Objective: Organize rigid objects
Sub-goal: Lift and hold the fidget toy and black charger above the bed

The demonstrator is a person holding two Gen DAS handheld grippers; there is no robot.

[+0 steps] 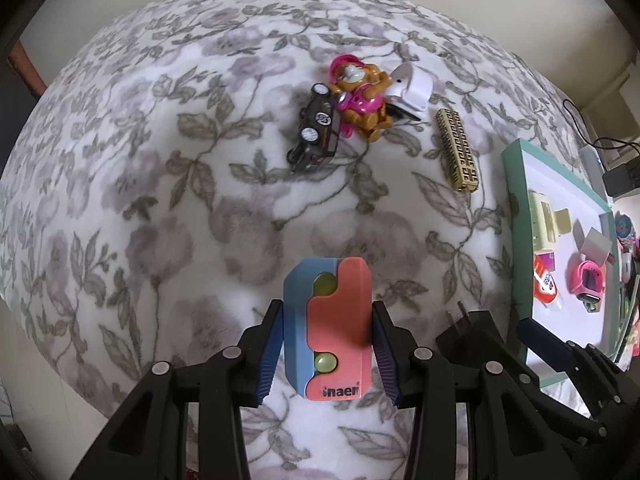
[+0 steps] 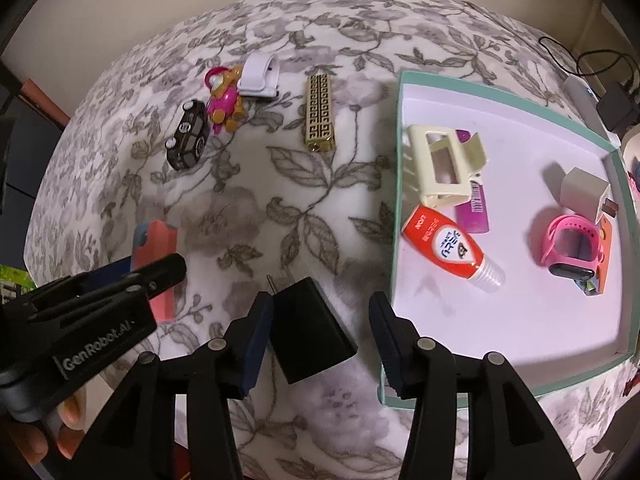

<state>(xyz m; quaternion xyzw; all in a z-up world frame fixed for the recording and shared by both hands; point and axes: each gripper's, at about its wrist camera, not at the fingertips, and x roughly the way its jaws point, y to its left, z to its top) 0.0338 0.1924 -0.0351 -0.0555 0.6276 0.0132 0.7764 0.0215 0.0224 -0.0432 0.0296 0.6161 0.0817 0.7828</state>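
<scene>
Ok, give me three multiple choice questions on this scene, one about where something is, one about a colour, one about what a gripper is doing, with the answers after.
1. Where is the pink watch?
A. On the floral blanket beside the toy car
B. Inside the teal-rimmed box
C. Between the left gripper's fingers

2. What colour is the charger plug between the right gripper's fingers?
A. Black
B. White
C. Gold

3. What is the left gripper doing?
A. Open over bare blanket
B. Closed around the gold bar
C. Its pads sit against the sides of a blue and coral case

Answers: 1 B, the watch lies on the white floor of the box. 2 A, the plug is black. 3 C, both pads meet the sides of the case.
</scene>
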